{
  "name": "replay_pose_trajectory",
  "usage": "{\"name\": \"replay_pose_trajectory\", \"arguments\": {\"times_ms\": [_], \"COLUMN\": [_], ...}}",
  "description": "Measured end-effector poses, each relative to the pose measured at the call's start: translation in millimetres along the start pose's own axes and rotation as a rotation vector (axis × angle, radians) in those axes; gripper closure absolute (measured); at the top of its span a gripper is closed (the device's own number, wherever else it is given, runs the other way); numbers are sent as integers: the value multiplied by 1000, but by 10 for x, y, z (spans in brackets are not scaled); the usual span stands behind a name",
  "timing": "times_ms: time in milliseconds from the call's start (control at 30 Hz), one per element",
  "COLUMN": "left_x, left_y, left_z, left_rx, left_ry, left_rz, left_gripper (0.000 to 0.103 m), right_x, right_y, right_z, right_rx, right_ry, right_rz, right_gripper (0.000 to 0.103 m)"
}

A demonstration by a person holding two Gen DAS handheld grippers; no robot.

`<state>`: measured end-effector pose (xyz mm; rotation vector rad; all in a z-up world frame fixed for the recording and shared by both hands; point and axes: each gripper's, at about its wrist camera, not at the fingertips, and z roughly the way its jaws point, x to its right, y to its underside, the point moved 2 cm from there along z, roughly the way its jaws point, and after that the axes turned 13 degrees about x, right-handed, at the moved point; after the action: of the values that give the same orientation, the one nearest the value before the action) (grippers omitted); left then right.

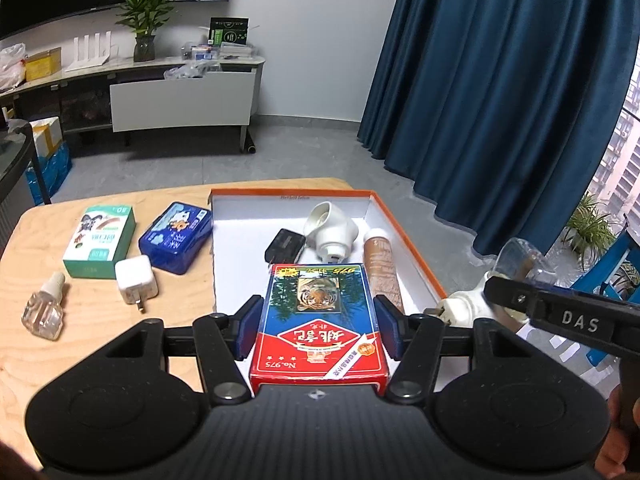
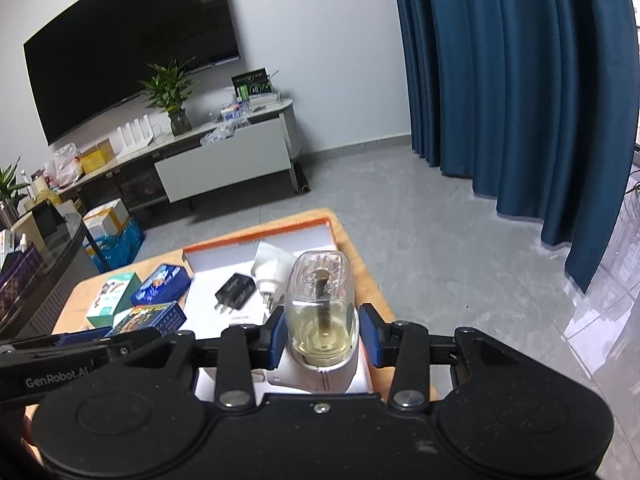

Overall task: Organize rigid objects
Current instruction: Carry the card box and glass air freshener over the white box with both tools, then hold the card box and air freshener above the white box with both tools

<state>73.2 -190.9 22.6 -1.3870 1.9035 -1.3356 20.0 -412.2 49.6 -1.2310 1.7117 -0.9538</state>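
Left gripper (image 1: 320, 330): I have it clamped on the playing-card box (image 1: 318, 320), over the near end of the orange-rimmed tray (image 1: 404, 232).
Right gripper (image 2: 324, 338): clenched on the plug-in repellent vaporizer (image 2: 320, 320), at the tray's right near corner.
In tray: black charger (image 1: 283, 246), white plug-in unit (image 1: 330, 232), brown tube (image 1: 382, 272) just right of the cards.
Left on table (image 1: 100, 340): green box (image 1: 100, 242), blue tin (image 1: 176, 242), white charger (image 1: 135, 282), clear refill bottle (image 1: 43, 312).

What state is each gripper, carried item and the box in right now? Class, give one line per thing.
left gripper: shut on the card box.
card box: held over the tray.
right gripper: shut on the repellent plug-in.
repellent plug-in: held, liquid part full.
orange tray: open, partly filled.
white cabinet drawer: pulled open.
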Motion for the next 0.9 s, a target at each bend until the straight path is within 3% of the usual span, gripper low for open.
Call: {"name": "replay_pose_trajectory", "arguments": {"times_ms": [900], "left_x": [-20], "left_y": [143], "left_z": [-71], "left_rx": [-11], "left_ry": [-7], "left_rz": [-19], "left_gripper": [43], "right_x": [-242], "right_y": [101], "right_z": [70], "right_rx": [-61], "right_ry": [-31], "right_rz": [-58], "right_gripper": [55]}}
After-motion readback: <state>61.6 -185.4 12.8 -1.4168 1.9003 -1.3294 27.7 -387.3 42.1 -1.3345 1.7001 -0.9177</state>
